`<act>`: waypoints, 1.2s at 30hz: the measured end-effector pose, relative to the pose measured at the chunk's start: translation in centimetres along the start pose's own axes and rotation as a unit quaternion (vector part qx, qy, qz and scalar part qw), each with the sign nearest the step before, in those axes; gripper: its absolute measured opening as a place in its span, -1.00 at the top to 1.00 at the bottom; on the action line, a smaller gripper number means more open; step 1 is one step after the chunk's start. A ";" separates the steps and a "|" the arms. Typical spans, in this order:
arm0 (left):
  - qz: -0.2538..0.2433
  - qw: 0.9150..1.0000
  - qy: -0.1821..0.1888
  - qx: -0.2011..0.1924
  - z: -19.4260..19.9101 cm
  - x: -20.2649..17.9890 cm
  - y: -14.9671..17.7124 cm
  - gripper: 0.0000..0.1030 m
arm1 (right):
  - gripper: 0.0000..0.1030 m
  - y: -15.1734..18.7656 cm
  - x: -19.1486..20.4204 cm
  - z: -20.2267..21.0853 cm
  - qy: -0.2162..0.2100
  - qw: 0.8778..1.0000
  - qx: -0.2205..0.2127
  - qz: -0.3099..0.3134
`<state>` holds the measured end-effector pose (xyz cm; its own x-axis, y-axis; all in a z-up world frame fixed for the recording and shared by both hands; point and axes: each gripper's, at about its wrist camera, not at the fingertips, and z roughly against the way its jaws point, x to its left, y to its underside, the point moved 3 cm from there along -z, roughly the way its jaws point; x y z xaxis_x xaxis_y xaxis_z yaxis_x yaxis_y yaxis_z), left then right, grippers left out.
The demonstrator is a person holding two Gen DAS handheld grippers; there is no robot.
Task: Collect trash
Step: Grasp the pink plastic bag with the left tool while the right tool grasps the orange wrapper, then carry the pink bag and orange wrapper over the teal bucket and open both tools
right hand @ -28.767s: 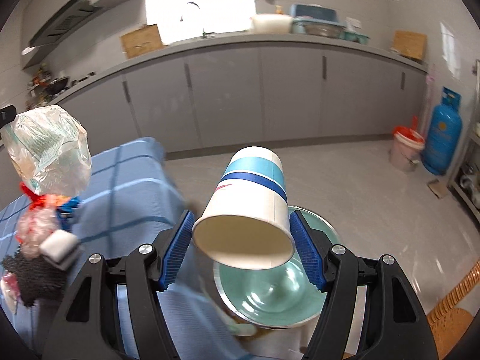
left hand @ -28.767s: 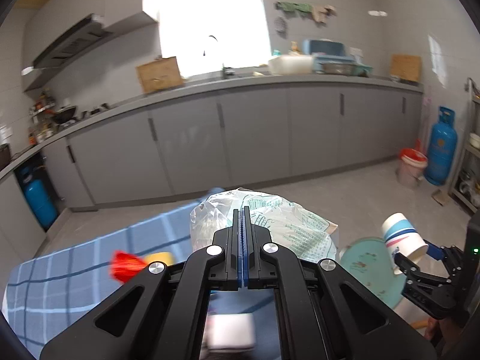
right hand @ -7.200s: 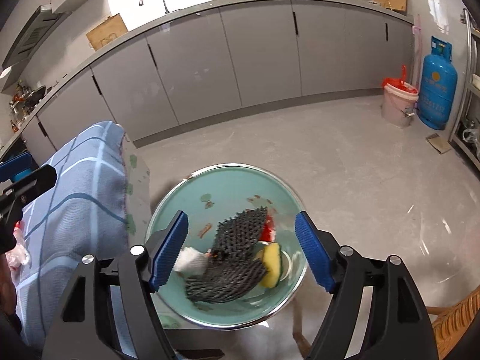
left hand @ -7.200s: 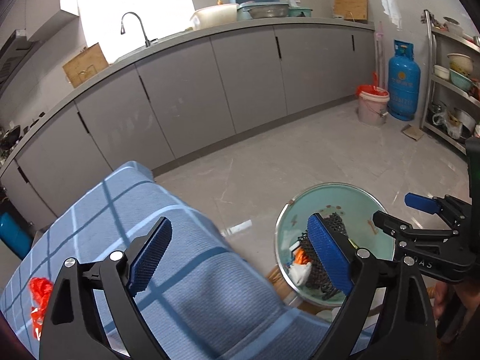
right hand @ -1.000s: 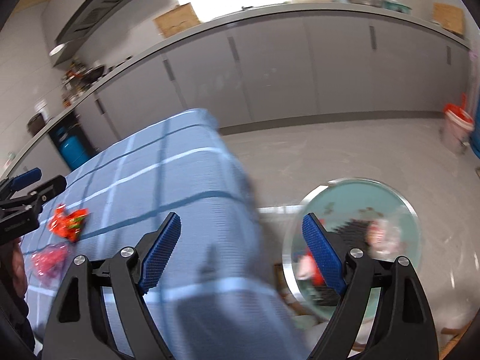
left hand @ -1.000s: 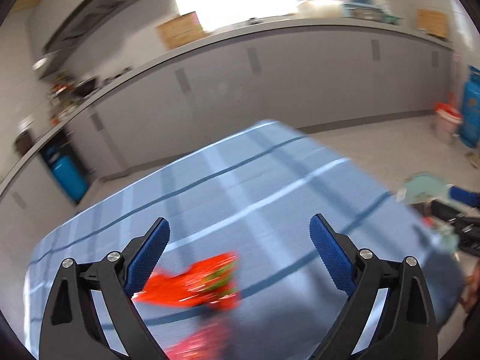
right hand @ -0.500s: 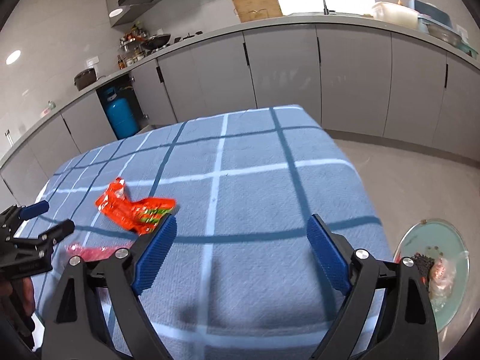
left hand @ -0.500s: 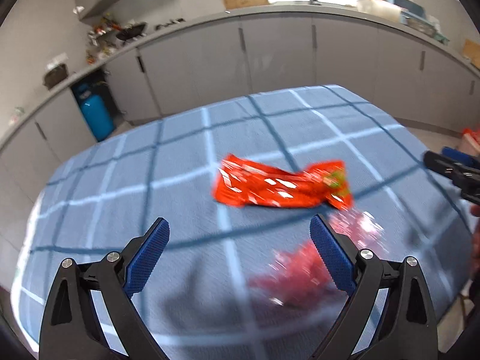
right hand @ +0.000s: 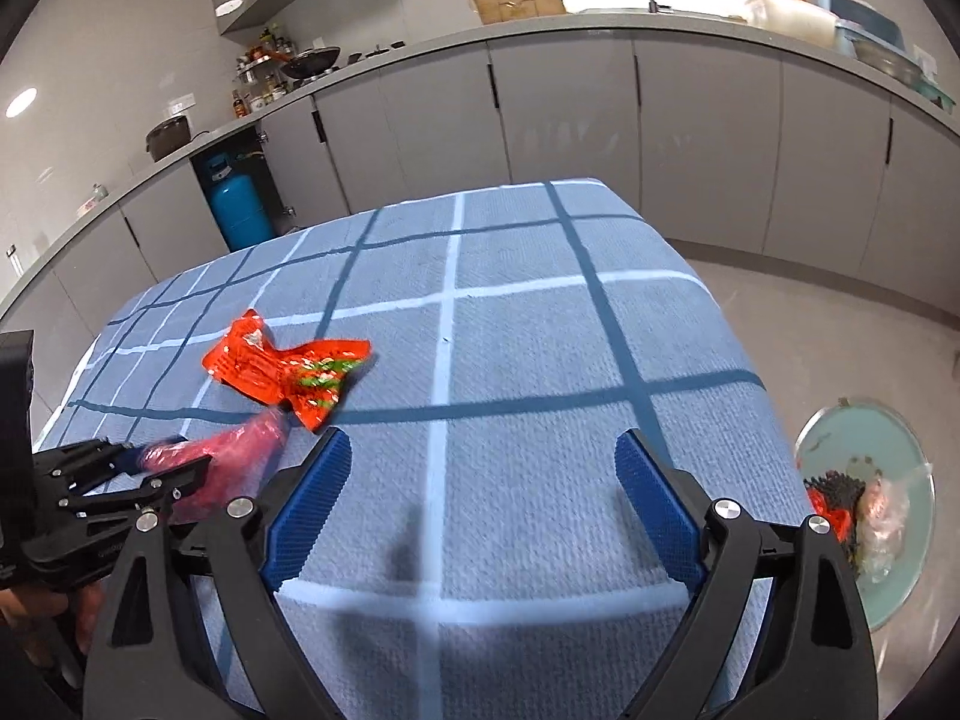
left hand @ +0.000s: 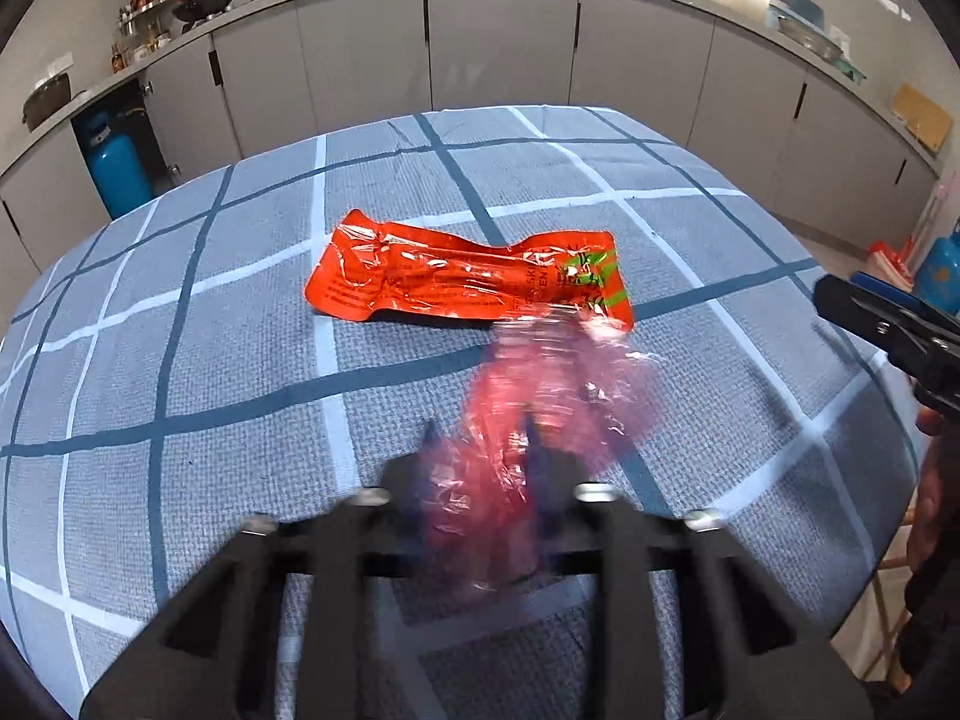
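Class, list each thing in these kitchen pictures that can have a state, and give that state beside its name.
Left gripper: jaws just closed, shut on the pink plastic bag.
Pink plastic bag: crumpled, gripped.
Right gripper: open, empty.
Orange wrapper: flattened, lying loose on the tablecloth.
Green bowl: holding collected trash.

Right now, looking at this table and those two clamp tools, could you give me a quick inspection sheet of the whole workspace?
Surface: blue checked tablecloth, no spills seen.
Job's things: orange wrapper lying flat on the cloth; pink bag beside it; bin on the floor off the table's corner, trash already in it.
Clutter: nothing seen.
Grippers: left hand-held gripper has just been closing, pink bag between its blurred fingers; right hand-held gripper open, nothing in it, over bare cloth.
Cables: nothing seen.
Surroundings: grey kitchen cabinets, blue gas cylinder, sink tap at the window.
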<state>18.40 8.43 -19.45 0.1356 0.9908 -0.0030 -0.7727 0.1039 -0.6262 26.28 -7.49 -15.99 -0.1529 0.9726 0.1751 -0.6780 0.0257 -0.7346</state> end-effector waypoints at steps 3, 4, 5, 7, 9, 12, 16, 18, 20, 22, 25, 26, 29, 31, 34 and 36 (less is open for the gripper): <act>0.005 1.000 -0.022 -0.014 0.9 1.4 -0.5 0.63 | -0.73 -1.2 1.3 -0.7 -0.009 1.000 -0.003 0.019; 0.007 0.999 -0.036 -0.020 1.2 2.0 -0.7 0.64 | -0.73 -1.6 1.9 -1.0 -0.012 1.000 -0.003 0.027; 0.010 0.998 -0.054 -0.027 1.5 2.9 -0.9 0.65 | -0.73 -2.2 2.8 -1.6 -0.016 0.999 -0.003 0.042; 0.016 0.995 -0.093 -0.039 2.1 4.7 -1.4 0.65 | -0.73 -3.0 4.5 -2.7 -0.026 0.997 0.002 0.066; 0.022 0.991 -0.124 -0.050 2.6 6.4 -1.9 0.65 | -0.73 -3.6 6.2 -3.8 -0.038 0.995 0.006 0.090; 0.039 0.984 -0.164 -0.054 2.4 9.1 -2.4 0.65 | -0.73 -4.5 9.3 -6.1 -0.065 0.989 0.018 0.130; 0.068 0.981 -0.178 -0.046 1.6 12.0 -2.6 0.65 | -0.73 -4.8 13.1 -9.1 -0.098 0.977 0.041 0.187; 0.074 0.980 -0.179 -0.045 1.4 12.6 -2.7 0.65 | -0.73 -4.7 14.4 -10.2 -0.108 0.969 0.052 0.216; 0.079 0.980 -0.176 -0.042 1.0 13.1 -2.7 0.65 | -0.73 -4.3 15.2 -11.2 -0.122 0.960 0.070 0.241; 0.083 0.981 -0.169 -0.040 0.6 13.5 -2.8 0.65 | -0.73 -3.9 15.8 -12.1 -0.118 0.953 0.084 0.266; 0.086 0.982 -0.161 -0.039 0.2 13.5 -2.7 0.65 | -0.71 -3.7 15.9 -13.2 -0.107 0.949 0.102 0.278; 0.088 0.983 -0.157 -0.038 0.0 13.5 -2.7 0.65 | -0.68 -3.7 15.7 -13.6 -0.101 0.950 0.110 0.275; 0.093 0.984 -0.147 -0.034 -0.5 13.7 -2.8 0.65 | -0.47 -3.5 15.0 -14.2 -0.106 0.953 0.131 0.252; 0.095 0.985 -0.141 -0.032 -0.8 13.8 -2.9 0.65 | -0.05 -3.5 14.7 -14.2 -0.110 0.954 0.144 0.239; 0.095 0.986 -0.137 -0.030 -1.1 13.9 -3.0 0.65 | 0.18 -3.3 14.2 -13.6 -0.110 0.960 0.144 0.214; 0.095 0.986 -0.134 -0.028 -1.2 13.8 -3.1 0.65 | 0.19 -3.3 13.8 -13.4 -0.114 0.964 0.142 0.196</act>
<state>23.39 21.67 -18.51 -0.1826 0.9801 0.0775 -0.7317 -0.0828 -0.6766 36.02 8.99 -19.91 -0.5686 0.8182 0.0846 -0.7012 -0.4284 -0.5699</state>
